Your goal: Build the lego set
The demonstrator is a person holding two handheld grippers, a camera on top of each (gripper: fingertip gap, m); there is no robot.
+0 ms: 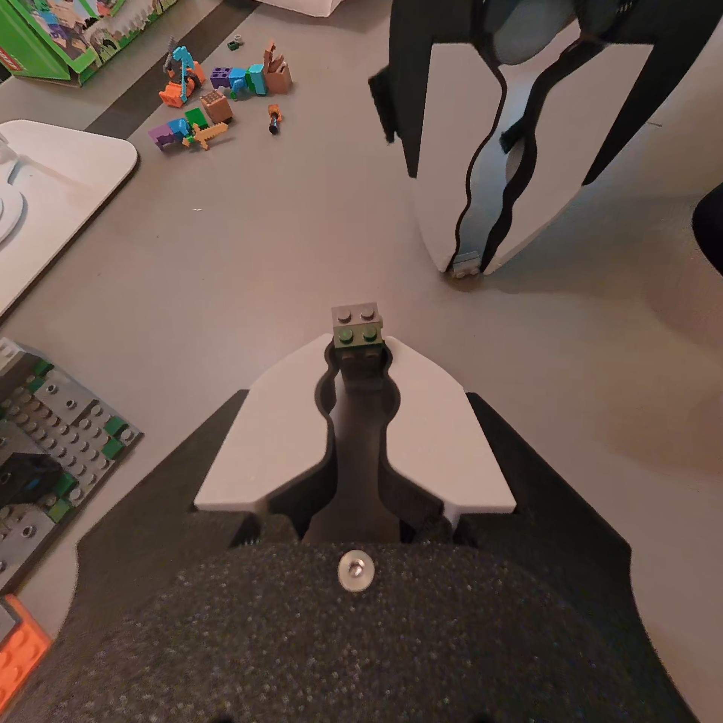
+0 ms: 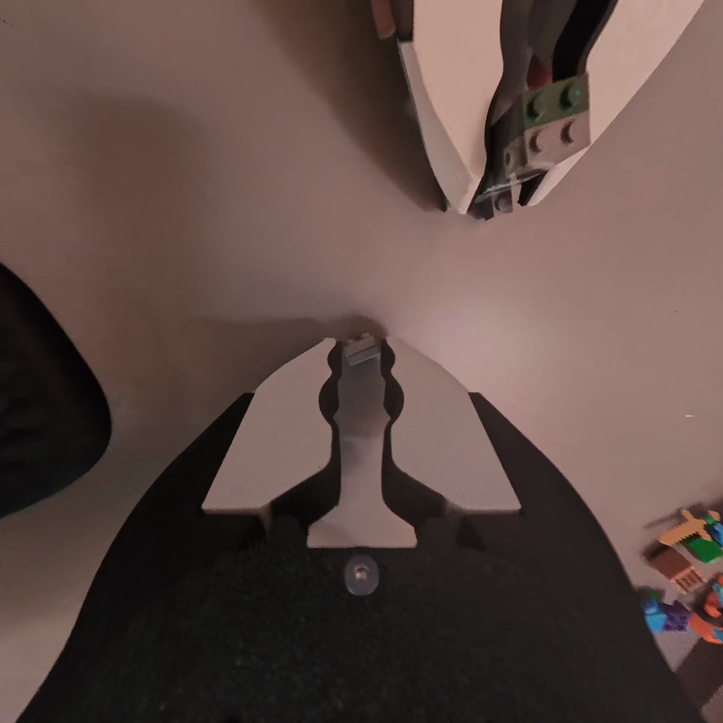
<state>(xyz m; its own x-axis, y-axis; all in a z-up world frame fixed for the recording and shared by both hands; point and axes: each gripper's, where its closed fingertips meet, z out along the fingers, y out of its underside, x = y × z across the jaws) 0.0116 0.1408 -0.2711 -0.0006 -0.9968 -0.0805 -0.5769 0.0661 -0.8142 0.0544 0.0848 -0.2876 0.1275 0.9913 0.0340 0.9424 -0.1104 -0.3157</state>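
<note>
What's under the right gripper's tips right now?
A small grey plate, pinched between the right gripper tips on the table. The plate's underside is hidden.

- The right gripper [image 2: 360,346] points down at the grey table [image 2: 234,195], tips closed on a small light grey plate [image 2: 360,349] pressed at or just above the surface.
- Far right, the left gripper [image 2: 504,195] comes in from the top, clamped on a stacked brick piece [image 2: 555,117]: green layer on the far side, grey layer nearer, studs facing the camera.
- The two grippers are apart, bare table between them.
- Near right edge, a blurred pile of loose pieces [image 2: 688,575]: tan, green, brown, blue, purple, orange.
- Left edge, a dark rounded shape [image 2: 43,395], unclear what.
</note>
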